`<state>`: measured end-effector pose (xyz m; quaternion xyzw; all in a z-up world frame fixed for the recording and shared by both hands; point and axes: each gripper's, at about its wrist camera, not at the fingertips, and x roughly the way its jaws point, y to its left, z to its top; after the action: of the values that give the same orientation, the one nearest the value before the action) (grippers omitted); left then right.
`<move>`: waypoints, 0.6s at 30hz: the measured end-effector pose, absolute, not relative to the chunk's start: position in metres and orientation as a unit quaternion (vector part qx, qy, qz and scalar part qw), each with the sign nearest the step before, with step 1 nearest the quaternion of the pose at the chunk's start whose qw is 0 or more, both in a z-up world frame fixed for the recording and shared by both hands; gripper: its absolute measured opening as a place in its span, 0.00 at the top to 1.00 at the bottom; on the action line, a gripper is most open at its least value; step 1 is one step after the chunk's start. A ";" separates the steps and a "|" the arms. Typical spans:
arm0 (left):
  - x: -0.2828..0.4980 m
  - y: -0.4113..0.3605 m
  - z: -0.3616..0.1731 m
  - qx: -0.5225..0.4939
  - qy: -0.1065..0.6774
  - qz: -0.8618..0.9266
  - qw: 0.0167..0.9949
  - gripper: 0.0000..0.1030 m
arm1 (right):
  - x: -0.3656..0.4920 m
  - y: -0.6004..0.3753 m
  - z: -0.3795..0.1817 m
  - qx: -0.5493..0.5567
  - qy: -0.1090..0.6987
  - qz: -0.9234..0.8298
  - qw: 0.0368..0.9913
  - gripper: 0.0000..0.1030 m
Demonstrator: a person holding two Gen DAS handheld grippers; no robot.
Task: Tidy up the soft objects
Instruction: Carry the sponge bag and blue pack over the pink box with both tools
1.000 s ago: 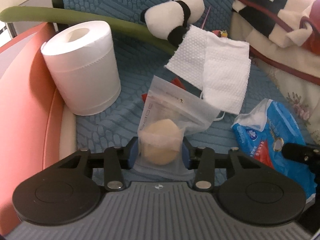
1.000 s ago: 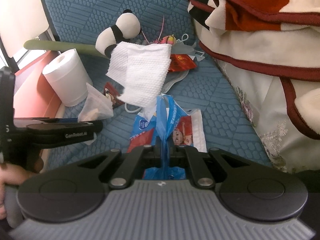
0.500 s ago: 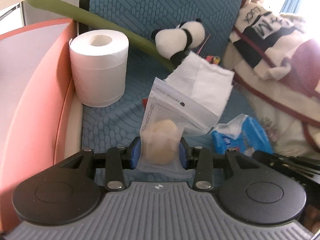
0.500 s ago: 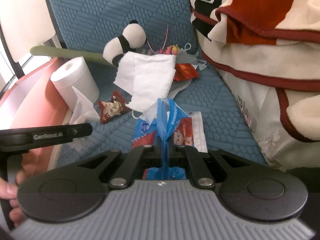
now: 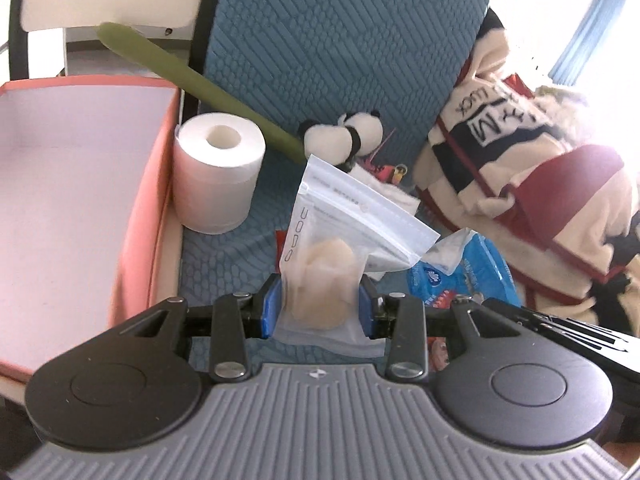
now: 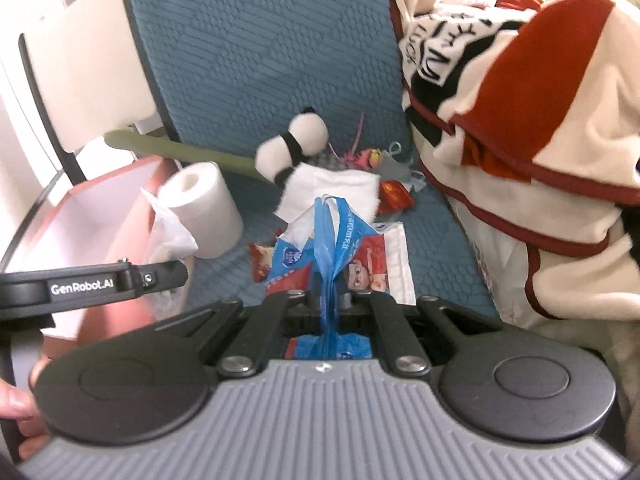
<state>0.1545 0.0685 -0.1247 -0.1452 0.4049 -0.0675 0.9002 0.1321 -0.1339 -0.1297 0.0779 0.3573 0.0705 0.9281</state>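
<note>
a clear zip bag (a pale round pad inside) is pinched by the left gripper right of the toilet roll; a blue packet, probably tissues, is clamped in the right gripper, also right of it.

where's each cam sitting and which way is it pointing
Left wrist: on the left gripper, aimed forward and down at the blue seat; its fingers clamp a clear bag; the right gripper's edge shows at right.
Right wrist: on the right gripper, same aim; its jaws are shut on a blue pack; the left gripper and a hand show at left.
Shared: toilet roll, panda, blanket.
</note>
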 end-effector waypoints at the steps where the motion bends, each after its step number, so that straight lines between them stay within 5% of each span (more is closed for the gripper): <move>1: 0.153 0.071 -0.120 -0.147 0.404 -0.067 0.900 0.57 | 0.131 -0.132 -0.124 0.076 0.356 0.072 0.929 0.93; 18: 0.122 0.146 -0.062 -0.174 0.366 -0.022 0.914 0.57 | 0.120 -0.058 -0.067 0.061 0.325 0.142 0.933 0.93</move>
<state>0.1223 0.1462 -0.0620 -0.1744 0.3659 -0.0222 0.9139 0.1199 -0.0583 -0.0668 0.0613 0.3247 0.1417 0.9331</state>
